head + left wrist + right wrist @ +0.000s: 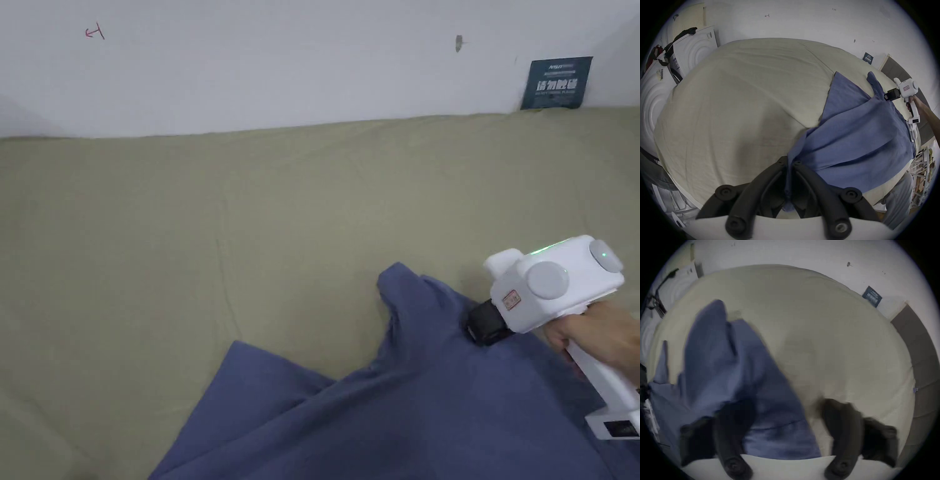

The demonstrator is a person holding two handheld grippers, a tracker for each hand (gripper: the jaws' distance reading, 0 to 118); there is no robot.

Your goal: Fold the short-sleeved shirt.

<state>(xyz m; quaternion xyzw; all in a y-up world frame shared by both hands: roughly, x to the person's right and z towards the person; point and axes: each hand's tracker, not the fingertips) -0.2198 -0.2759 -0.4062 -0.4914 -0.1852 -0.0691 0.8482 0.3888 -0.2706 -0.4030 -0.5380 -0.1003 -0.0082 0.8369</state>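
Note:
A blue short-sleeved shirt (437, 400) lies rumpled on the olive sheet (250, 219), toward the near right. In the left gripper view my left gripper (790, 164) is shut on a bunched edge of the shirt (859, 129), and the cloth stretches away from it to the right. My right gripper (482, 324), white and held in a hand, has its black jaws down at the shirt's far part beside a raised sleeve; it also appears far off as the right gripper (888, 96). In its own blurred view the right gripper (789, 410) stands open, one jaw over the shirt (721, 361), the other over the sheet.
A white wall runs behind the sheet, with a dark sign (556, 82) at the back right. White appliances (693, 48) with a dark strap over them stand to the left. A dark grey panel (919, 361) borders the right side. A person's grey trouser leg (898, 194) is at the near edge.

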